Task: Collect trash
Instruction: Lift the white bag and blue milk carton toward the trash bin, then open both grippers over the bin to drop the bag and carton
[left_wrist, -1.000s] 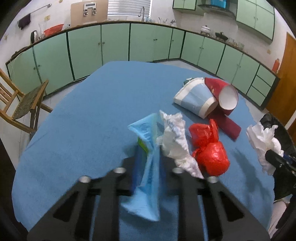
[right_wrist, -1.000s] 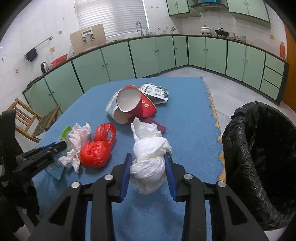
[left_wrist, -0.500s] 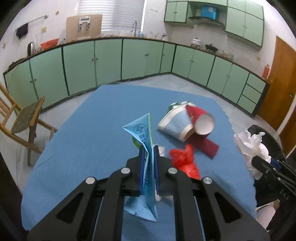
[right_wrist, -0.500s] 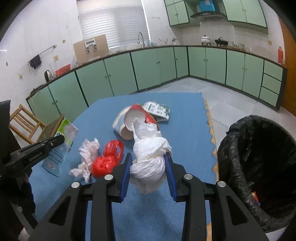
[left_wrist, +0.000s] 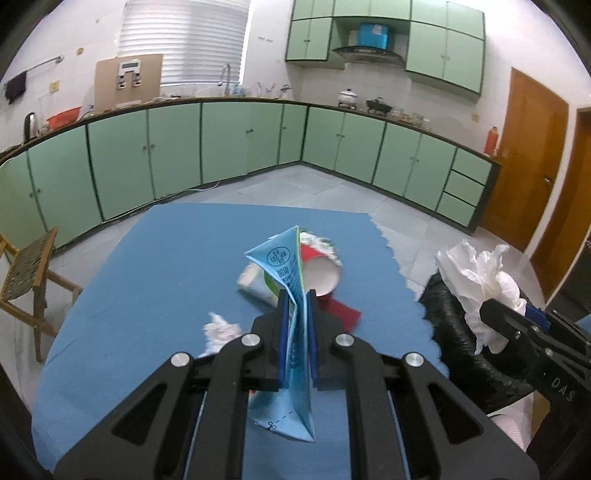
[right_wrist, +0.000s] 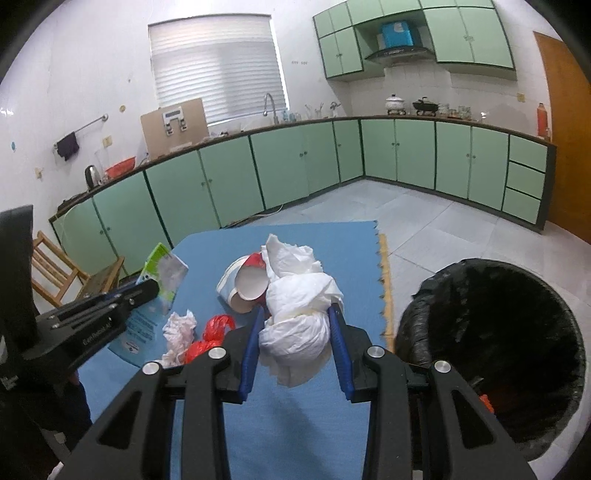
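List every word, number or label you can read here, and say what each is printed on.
"DAS": white letters on the black body of the right claw; the lettering may run on out of frame.
Blue pouch held in the left claw: a round stamp and lines of print, too small and warped to read.
Left claw's body, in the right wrist view: white lettering, too blurred to read.
Red paper cup: markings unreadable.

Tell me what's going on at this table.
A person is clearing trash off a blue table with a gripping tool in each hand. The left tool is shut on a flattened blue packet; the right tool is clamped on a wad of white plastic. Both are held above the table. A black-lined bin stands open on the right. Paper cups, a crumpled tissue and a red bag lie on the table.
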